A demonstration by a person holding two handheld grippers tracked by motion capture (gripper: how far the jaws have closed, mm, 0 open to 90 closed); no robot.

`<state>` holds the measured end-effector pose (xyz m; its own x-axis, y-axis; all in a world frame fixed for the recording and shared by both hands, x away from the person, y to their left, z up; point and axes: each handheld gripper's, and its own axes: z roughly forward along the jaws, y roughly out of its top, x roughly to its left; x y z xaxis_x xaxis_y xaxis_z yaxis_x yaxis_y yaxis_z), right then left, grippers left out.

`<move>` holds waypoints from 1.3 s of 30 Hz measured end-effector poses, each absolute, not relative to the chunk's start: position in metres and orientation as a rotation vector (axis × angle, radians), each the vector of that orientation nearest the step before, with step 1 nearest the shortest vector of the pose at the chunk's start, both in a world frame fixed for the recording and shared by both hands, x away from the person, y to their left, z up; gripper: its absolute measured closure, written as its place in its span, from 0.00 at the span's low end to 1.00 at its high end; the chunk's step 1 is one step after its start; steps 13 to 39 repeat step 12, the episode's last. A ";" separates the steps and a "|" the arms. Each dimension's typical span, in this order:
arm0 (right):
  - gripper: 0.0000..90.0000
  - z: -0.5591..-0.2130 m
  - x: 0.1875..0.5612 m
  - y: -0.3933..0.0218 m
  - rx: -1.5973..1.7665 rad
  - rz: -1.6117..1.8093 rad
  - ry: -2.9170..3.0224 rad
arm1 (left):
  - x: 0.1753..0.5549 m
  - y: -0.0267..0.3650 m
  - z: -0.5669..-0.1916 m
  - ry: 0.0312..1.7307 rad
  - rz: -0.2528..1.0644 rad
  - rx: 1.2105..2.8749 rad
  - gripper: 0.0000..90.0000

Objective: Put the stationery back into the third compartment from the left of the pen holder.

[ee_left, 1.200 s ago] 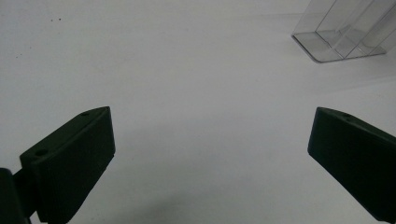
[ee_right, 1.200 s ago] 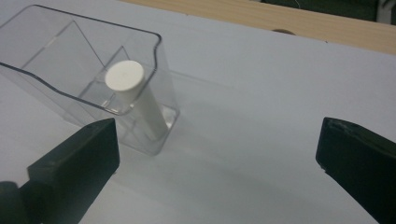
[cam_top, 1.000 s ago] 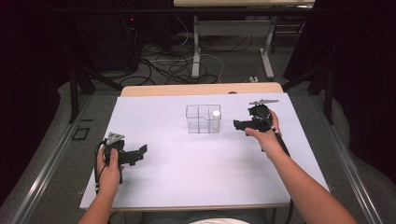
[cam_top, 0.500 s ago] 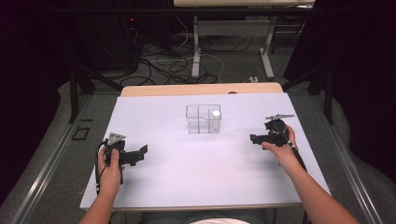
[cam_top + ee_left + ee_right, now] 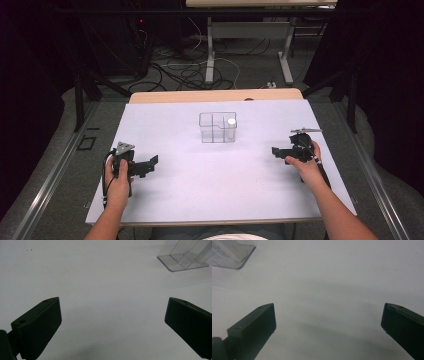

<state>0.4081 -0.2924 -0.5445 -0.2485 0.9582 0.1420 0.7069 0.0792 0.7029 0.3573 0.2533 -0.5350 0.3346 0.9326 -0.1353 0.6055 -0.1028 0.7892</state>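
Jaws on both grippers stand wide apart, holding nothing. Left gripper rests low near the white table's near-left edge, right gripper at the right, each well apart from the clear divided box mid-table. From above, a small white object sits in the box's right compartment; the gripper views catch just the box's corner.

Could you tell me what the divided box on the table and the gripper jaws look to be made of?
Divided box: clear, glossy plastic, likely acrylic; the table shows through its walls. Left gripper and right gripper jaws: matte black, probably moulded plastic.
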 end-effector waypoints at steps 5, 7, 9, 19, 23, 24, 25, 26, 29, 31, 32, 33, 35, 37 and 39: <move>0.00 -0.546 0.408 -0.293 1.668 0.968 1.993 | 0.358 0.254 -0.535 1.368 0.522 1.805 0.01; 0.00 -0.548 0.408 -0.293 1.675 0.965 1.989 | 0.359 0.254 -0.535 1.368 0.524 1.803 0.01; 0.00 -0.548 0.408 -0.295 1.675 0.963 1.989 | 0.359 0.254 -0.536 1.365 0.521 1.807 0.01; 0.00 -0.549 0.409 -0.297 1.692 0.955 1.982 | 0.360 0.253 -0.536 1.365 0.521 1.807 0.01; 0.00 -0.549 0.409 -0.297 1.692 0.955 1.982 | 0.360 0.253 -0.536 1.365 0.521 1.807 0.01; 0.00 -0.549 0.409 -0.297 1.692 0.955 1.982 | 0.360 0.253 -0.536 1.365 0.521 1.807 0.01; 0.00 -0.549 0.409 -0.297 1.692 0.955 1.982 | 0.360 0.253 -0.536 1.365 0.521 1.807 0.01; 0.00 -0.549 0.409 -0.297 1.692 0.955 1.982 | 0.360 0.253 -0.536 1.365 0.521 1.807 0.01; 0.00 -0.549 0.409 -0.297 1.692 0.955 1.982 | 0.360 0.253 -0.536 1.365 0.521 1.807 0.01; 0.00 -0.549 0.409 -0.297 1.692 0.955 1.982 | 0.360 0.253 -0.536 1.365 0.521 1.807 0.01; 0.00 -0.549 0.409 -0.297 1.692 0.955 1.982 | 0.360 0.253 -0.536 1.365 0.521 1.807 0.01; 0.00 -0.549 0.409 -0.297 1.692 0.955 1.982 | 0.360 0.253 -0.536 1.365 0.521 1.807 0.01; 0.00 -0.549 0.409 -0.297 1.692 0.955 1.982 | 0.360 0.253 -0.536 1.365 0.521 1.807 0.01; 0.00 -0.549 0.409 -0.297 1.692 0.955 1.982 | 0.360 0.253 -0.536 1.365 0.521 1.807 0.01; 0.00 -0.549 0.409 -0.297 1.692 0.955 1.982 | 0.360 0.253 -0.536 1.365 0.521 1.807 0.01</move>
